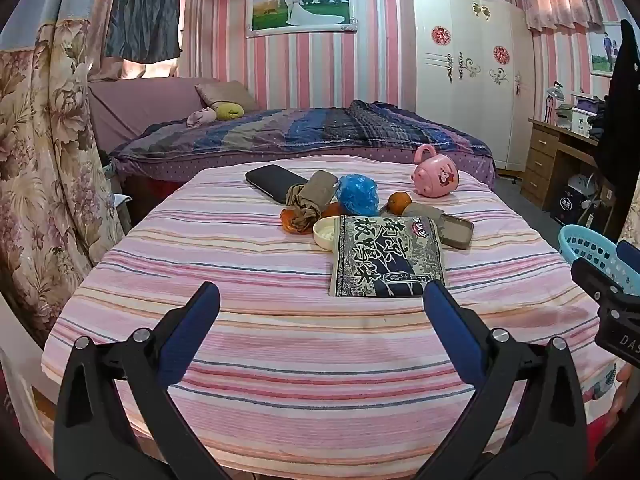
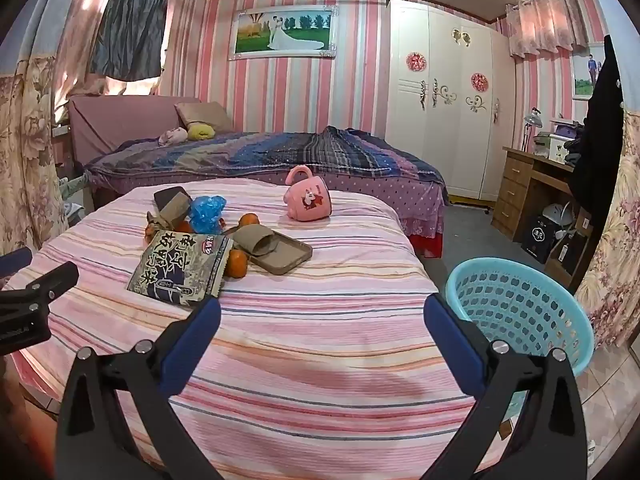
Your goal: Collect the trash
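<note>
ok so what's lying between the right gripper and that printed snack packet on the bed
Nothing: in the right wrist view only bare striped bedsheet separates the open right gripper from the snack packet, which lies just beyond its left finger.

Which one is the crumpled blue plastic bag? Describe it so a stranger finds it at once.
Start at the pink striped bedspread and find the cluster of clutter at its far middle. The blue plastic bag sits there beside the brown paper wad, behind the black printed packet. It is the cluster's only bright blue, shiny, crinkled lump.
</note>
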The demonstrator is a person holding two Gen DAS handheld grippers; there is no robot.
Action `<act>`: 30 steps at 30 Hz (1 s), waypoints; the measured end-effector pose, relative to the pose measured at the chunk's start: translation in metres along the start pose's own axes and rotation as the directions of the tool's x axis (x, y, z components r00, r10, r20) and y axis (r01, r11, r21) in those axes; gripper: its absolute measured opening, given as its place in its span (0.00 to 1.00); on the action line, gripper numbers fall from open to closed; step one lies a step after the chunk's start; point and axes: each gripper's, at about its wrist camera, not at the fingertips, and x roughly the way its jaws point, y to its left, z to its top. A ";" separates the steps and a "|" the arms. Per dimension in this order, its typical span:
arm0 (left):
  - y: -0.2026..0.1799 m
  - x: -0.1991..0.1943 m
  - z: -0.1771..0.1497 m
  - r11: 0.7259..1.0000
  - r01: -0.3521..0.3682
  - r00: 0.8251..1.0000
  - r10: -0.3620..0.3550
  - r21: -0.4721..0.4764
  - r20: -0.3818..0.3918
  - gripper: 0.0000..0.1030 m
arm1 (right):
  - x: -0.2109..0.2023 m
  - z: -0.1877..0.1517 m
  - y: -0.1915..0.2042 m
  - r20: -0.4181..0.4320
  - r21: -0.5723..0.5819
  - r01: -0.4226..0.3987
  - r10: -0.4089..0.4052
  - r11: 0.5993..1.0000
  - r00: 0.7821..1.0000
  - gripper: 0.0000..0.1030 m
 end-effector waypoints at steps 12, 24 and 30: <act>0.001 -0.004 0.002 1.000 0.003 1.000 -0.003 -0.014 -0.003 0.95 | -0.005 -0.002 -0.005 0.007 0.006 0.000 0.000 1.000 1.000 0.96; 0.003 -0.002 0.003 1.000 0.000 1.000 0.000 -0.023 0.003 0.95 | -0.004 -0.003 -0.004 0.012 -0.006 0.015 -0.015 1.000 1.000 0.96; 0.002 -0.002 0.002 1.000 0.001 1.000 -0.001 -0.021 0.005 0.95 | -0.004 -0.004 -0.005 0.010 -0.005 0.020 -0.020 1.000 1.000 0.96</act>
